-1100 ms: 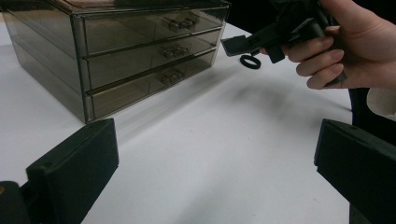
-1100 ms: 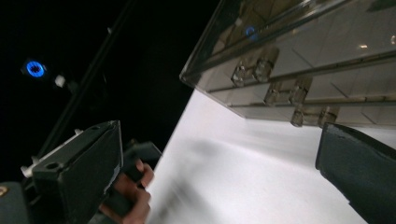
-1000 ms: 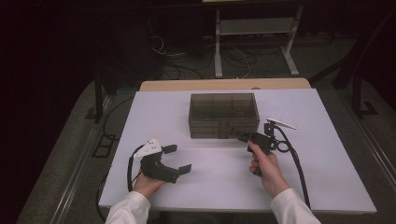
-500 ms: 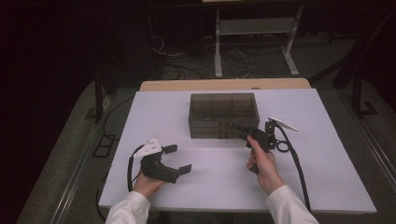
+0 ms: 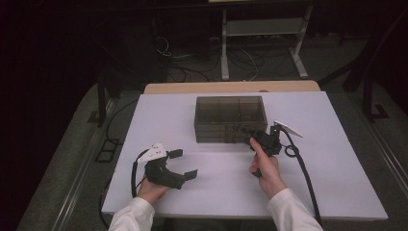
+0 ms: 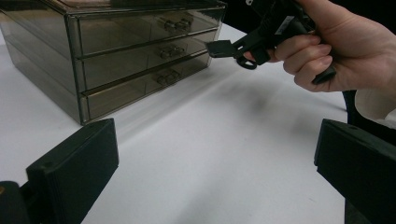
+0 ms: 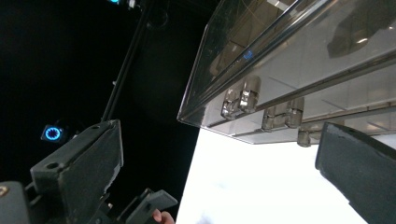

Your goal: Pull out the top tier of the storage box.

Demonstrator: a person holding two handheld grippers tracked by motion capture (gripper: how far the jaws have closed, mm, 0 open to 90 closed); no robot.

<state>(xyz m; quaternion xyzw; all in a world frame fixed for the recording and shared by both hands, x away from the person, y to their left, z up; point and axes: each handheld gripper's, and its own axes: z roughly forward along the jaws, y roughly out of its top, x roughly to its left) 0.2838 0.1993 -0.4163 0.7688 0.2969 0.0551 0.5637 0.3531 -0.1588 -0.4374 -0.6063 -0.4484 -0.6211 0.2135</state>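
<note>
With jaws apart, the right gripper nears the drawer box at frame centre, apparently approaching a handle; next, close on it.

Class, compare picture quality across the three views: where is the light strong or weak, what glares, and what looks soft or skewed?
High view: the white table is evenly lit, the surroundings dark. Left gripper view: the drawer box reads clearly, soft shadows lie on the table, and the near jaws of the left tool look blurred. Right gripper view: the frame is rolled, the drawer box slants with bright reflections, and the background is black.
</note>
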